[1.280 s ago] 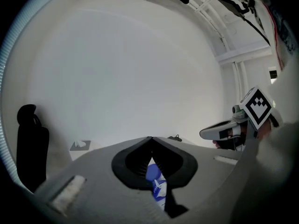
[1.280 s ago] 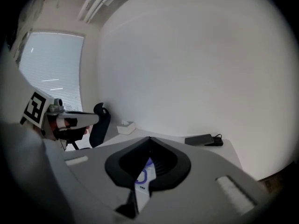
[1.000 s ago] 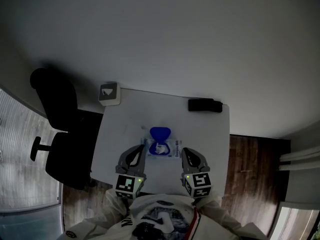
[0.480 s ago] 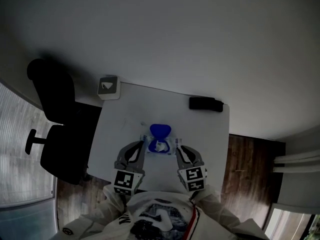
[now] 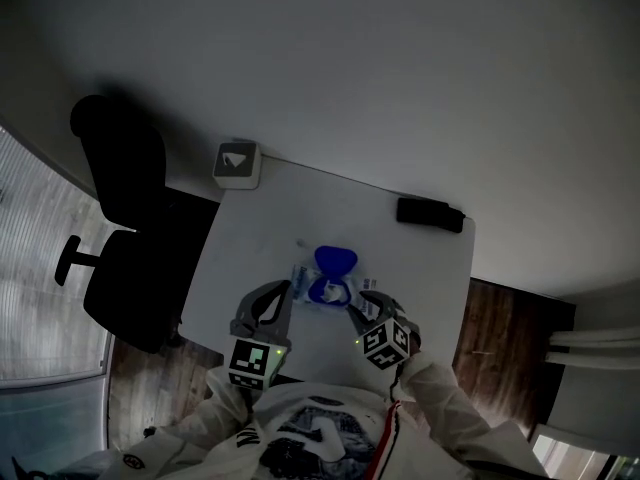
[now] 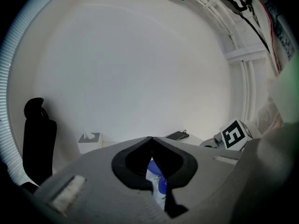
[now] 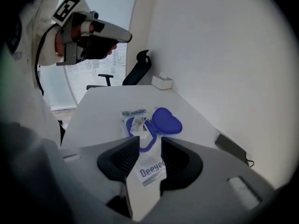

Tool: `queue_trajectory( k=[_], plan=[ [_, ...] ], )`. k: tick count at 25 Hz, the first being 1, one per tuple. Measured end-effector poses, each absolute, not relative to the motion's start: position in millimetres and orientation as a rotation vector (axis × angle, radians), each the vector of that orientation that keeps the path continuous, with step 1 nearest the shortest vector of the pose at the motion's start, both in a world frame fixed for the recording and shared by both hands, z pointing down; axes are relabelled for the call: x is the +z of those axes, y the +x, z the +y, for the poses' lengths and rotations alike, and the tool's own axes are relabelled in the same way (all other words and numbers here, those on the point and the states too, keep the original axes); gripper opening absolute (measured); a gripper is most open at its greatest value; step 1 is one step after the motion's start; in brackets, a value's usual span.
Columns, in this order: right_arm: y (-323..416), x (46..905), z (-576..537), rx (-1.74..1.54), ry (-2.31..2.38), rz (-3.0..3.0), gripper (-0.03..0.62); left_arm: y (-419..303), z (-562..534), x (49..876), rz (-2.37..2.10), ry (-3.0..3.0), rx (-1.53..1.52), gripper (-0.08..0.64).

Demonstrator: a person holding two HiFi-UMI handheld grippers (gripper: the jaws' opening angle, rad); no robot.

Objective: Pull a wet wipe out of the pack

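The wet wipe pack (image 5: 322,286) lies flat on the white table (image 5: 250,248), its blue lid (image 5: 335,261) flipped open away from me. In the right gripper view a white wipe tuft (image 7: 138,128) sticks up from the blue-rimmed opening. My right gripper (image 7: 150,147) hovers over the pack's near end (image 7: 152,169), tilted down. Its jaws have just been opening and stand apart with nothing between them. My left gripper (image 6: 149,141) is at the pack's left side, shut with its tips touching and nothing in them. Part of the pack (image 6: 158,183) shows behind its jaws.
A tissue box (image 5: 238,163) sits at the table's far left corner and a black device (image 5: 432,214) with a cable at the far right edge. A black office chair (image 5: 125,218) stands left of the table on the wooden floor. A white wall lies beyond.
My right gripper has dropped toward the pack, rolled, and gone from shut to open. The left gripper has hardly moved.
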State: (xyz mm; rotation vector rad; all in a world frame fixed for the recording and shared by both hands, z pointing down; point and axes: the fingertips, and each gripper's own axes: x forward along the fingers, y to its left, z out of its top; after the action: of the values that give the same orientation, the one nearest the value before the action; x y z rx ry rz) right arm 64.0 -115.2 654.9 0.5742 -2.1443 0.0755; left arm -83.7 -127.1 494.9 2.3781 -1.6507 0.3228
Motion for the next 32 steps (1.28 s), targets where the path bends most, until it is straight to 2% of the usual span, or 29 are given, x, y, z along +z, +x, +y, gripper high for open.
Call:
queue_trajectory(
  k=[16,32],
  plan=[
    [41,695,-114,-0.215,0.255,-2.056,0.179,-90,-115,507,-1.68,2.316,0.331,0.0],
    [25,717,-116,-0.234,0.117,-2.01,0.179,-87,-123,530,-1.651,2.278,0.401,0.0]
  ],
)
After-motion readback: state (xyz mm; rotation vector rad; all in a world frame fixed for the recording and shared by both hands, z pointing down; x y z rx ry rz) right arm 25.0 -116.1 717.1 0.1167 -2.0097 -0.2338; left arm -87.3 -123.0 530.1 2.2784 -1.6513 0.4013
